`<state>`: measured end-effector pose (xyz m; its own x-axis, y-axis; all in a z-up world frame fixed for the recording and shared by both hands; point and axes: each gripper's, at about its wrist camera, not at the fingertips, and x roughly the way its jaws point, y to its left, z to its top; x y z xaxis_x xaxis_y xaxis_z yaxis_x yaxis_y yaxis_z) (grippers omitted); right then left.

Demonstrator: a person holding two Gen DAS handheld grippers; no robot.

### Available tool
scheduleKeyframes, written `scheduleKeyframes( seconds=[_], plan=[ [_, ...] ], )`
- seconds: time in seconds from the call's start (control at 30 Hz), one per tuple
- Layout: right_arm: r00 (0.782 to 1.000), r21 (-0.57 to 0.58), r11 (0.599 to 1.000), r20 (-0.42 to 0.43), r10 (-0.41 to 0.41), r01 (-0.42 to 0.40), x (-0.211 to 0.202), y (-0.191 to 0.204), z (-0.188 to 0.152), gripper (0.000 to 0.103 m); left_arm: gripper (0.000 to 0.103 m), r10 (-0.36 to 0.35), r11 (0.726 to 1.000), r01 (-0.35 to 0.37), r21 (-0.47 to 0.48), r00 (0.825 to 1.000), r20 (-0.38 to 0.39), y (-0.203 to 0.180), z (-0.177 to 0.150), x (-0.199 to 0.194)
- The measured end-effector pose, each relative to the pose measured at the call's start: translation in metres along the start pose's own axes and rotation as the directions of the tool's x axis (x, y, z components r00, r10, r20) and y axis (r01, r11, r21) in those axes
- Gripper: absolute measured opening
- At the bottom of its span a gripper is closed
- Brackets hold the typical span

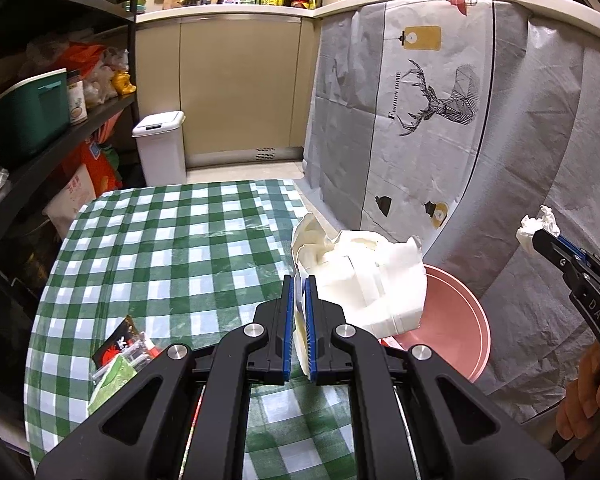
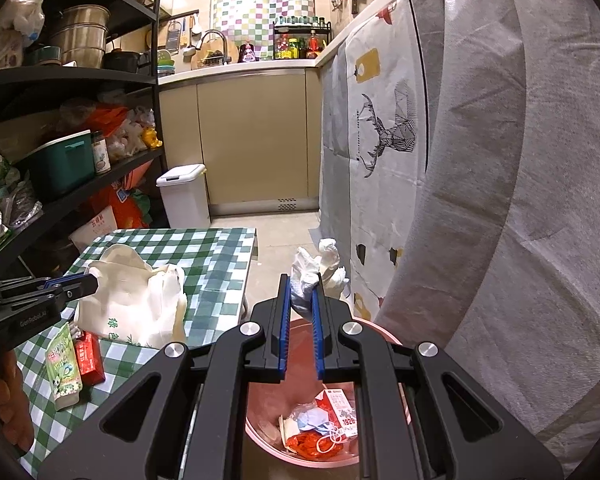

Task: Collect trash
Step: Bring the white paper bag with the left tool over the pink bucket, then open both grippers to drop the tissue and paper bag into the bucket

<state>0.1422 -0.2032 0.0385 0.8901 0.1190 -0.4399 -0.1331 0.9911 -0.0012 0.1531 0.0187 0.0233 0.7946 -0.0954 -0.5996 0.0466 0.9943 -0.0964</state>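
Note:
My left gripper (image 1: 299,280) is shut on a cream cloth bag (image 1: 364,276) and holds it over the right edge of the green checked table (image 1: 172,248), partly above the pink bin (image 1: 456,324). My right gripper (image 2: 300,280) is shut on crumpled white tissue (image 2: 320,268) and holds it above the pink bin (image 2: 300,440), which holds a red carton, a blue mask and red scraps. The tissue (image 1: 538,226) and right gripper also show at the right of the left wrist view. The bag (image 2: 136,300) and left gripper (image 2: 90,283) show in the right wrist view.
Wrappers and a green packet (image 1: 116,364) lie at the table's near left; a green pouch (image 2: 64,364) and red box (image 2: 90,358) show too. A white lidded bin (image 1: 160,148) stands on the floor. Black shelves (image 1: 40,128) stand left; a draped cabinet (image 1: 440,100) stands right.

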Motion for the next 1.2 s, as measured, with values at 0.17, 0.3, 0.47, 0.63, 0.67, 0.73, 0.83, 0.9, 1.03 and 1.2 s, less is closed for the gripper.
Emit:
scheduleKeyframes(
  seconds=[0.17, 0.3, 0.47, 0.63, 0.67, 0.73, 0.83, 0.9, 1.03, 1.2],
  plan=[
    [1.000, 0.011, 1.000, -0.010, -0.021, 0.022, 0.004, -0.008, -0.002, 0.010, 0.006, -0.009, 1.000, 0.010, 0.014, 1.000, -0.010, -0.014, -0.002, 0.008],
    [0.999, 0.016, 0.999, -0.024, -0.037, 0.037, 0.009, -0.013, -0.004, 0.010, 0.006, -0.023, 0.999, 0.024, 0.028, 1.000, -0.019, -0.026, -0.003, 0.015],
    [0.998, 0.030, 0.999, -0.038, -0.044, 0.045, 0.015, -0.021, -0.004, 0.010, 0.006, -0.038, 0.998, 0.039, 0.043, 0.999, -0.034, -0.041, -0.004, 0.025],
    [0.998, 0.031, 0.998, -0.051, -0.046, 0.047, 0.022, -0.023, -0.006, 0.010, 0.006, -0.048, 0.997, 0.051, 0.061, 0.998, -0.049, -0.056, -0.008, 0.037],
    [0.998, 0.030, 0.998, -0.053, -0.046, 0.048, 0.022, -0.023, -0.006, 0.010, 0.006, -0.051, 0.996, 0.054, 0.070, 0.997, -0.054, -0.059, -0.009, 0.040],
    [0.997, 0.030, 0.998, -0.056, -0.049, 0.051, 0.025, -0.024, -0.006, 0.010, 0.006, -0.053, 0.995, 0.057, 0.078, 0.997, -0.060, -0.064, -0.010, 0.045],
    [0.997, 0.030, 0.998, -0.065, -0.051, 0.053, 0.029, -0.026, -0.008, 0.010, 0.006, -0.062, 0.993, 0.069, 0.100, 0.996, -0.069, -0.073, -0.012, 0.053],
    [0.996, 0.034, 0.998, -0.071, -0.052, 0.054, 0.032, -0.026, -0.008, 0.010, 0.006, -0.066, 0.990, 0.074, 0.116, 0.995, -0.076, -0.079, -0.012, 0.057],
    [0.995, 0.035, 0.998, -0.082, -0.054, 0.057, 0.037, -0.025, -0.009, 0.010, 0.006, -0.078, 0.989, 0.087, 0.116, 0.993, -0.083, -0.086, -0.012, 0.064],
    [0.992, 0.024, 0.997, -0.110, -0.064, 0.067, 0.044, -0.025, -0.012, 0.018, 0.009, -0.092, 0.989, 0.104, 0.106, 0.990, -0.109, -0.092, -0.017, 0.078]
  ],
)
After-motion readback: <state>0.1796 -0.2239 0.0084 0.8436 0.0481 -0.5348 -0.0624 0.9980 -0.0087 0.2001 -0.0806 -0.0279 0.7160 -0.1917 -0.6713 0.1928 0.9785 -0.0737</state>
